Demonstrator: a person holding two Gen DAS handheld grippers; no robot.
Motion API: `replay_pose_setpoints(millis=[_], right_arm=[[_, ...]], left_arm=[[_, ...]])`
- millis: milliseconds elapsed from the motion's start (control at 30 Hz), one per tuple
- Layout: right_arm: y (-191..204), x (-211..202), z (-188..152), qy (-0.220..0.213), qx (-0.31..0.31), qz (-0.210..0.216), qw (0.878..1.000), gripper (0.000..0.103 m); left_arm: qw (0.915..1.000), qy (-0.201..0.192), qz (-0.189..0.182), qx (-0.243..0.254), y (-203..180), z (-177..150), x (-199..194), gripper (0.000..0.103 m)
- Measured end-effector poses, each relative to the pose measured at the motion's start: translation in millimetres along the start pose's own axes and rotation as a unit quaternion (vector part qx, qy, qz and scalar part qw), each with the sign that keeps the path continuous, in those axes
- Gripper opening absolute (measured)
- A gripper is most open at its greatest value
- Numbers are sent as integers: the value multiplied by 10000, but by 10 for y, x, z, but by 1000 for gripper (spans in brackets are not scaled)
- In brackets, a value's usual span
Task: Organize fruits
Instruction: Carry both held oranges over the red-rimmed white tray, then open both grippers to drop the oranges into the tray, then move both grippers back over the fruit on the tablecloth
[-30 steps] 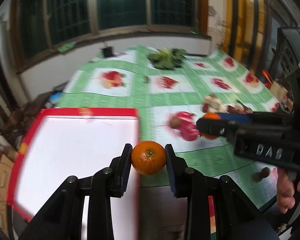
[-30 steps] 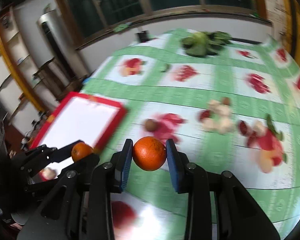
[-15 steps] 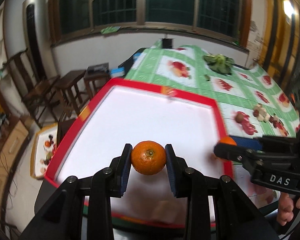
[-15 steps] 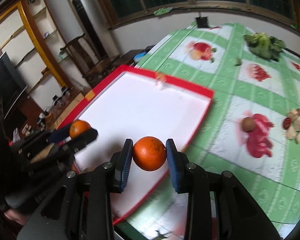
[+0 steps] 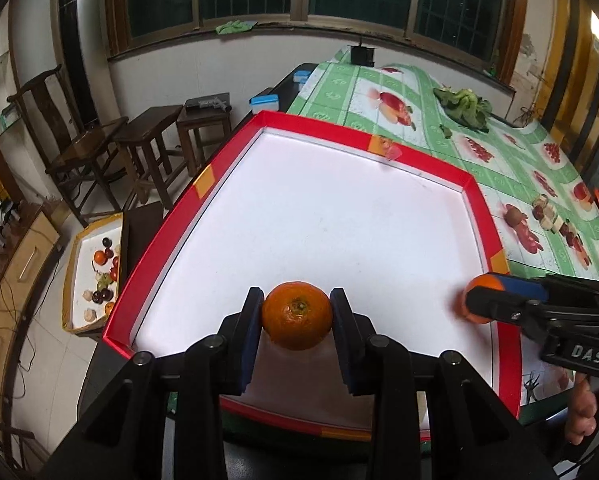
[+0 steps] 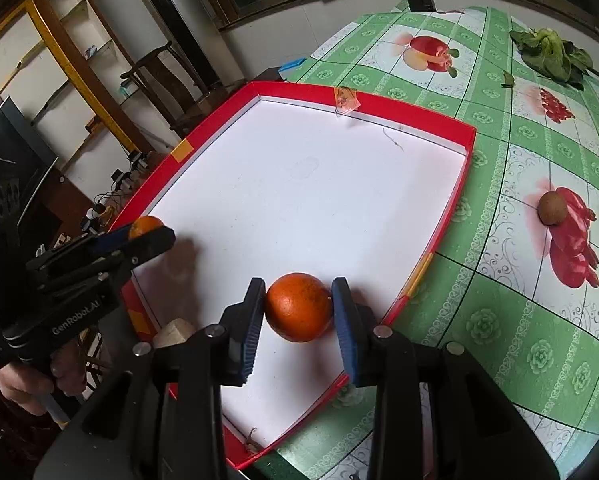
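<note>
1. Oranges are held in both claws: one orange (image 5: 297, 321) is clamped between the pads of the left claw (image 5: 297, 322), and a second orange (image 6: 299, 307) is clamped in the right claw (image 6: 299, 308).
2. Both fruits are kept over the near part of the red tray (image 5: 383, 151); whether they touch its white floor cannot be told.
3. The left fruit is over the near left edge, the right fruit over the near right edge, well apart.
4. If the pads are opened while a fruit is above the floor, it is judged that the round fruit could roll, and the low wall may not stop it.
5. Too much squeeze could bruise the skin.
6. Two oranges and one tray are counted; on the green tablecloth (image 6: 539, 320) one brown kiwi (image 6: 552, 208) and one bunch of greens (image 6: 555, 56) are seen.
7. Other small pieces (image 5: 551, 220) are too small to count.
</note>
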State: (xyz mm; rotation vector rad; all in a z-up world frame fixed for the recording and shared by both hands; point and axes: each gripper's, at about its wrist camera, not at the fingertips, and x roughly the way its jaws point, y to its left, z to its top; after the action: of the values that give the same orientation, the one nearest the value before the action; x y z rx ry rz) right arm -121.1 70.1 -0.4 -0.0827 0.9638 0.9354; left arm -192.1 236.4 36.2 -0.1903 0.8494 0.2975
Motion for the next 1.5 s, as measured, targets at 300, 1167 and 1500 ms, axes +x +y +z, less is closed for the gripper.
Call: replay_pose_setpoints(millis=[300, 1167, 1500], right_arm=[[310, -261, -11, -366, -478, 49, 9982, 54], [524, 418, -136, 1352, 495, 1513, 9779, 46], [655, 396, -146, 1329, 736, 833, 9849, 35]], left_arm=[[9986, -436, -265, -171, 135, 105, -290, 57], [9959, -668, -137, -594, 405, 72, -473, 57], [9952, -702, -169, -657, 378, 73, -522, 57]])
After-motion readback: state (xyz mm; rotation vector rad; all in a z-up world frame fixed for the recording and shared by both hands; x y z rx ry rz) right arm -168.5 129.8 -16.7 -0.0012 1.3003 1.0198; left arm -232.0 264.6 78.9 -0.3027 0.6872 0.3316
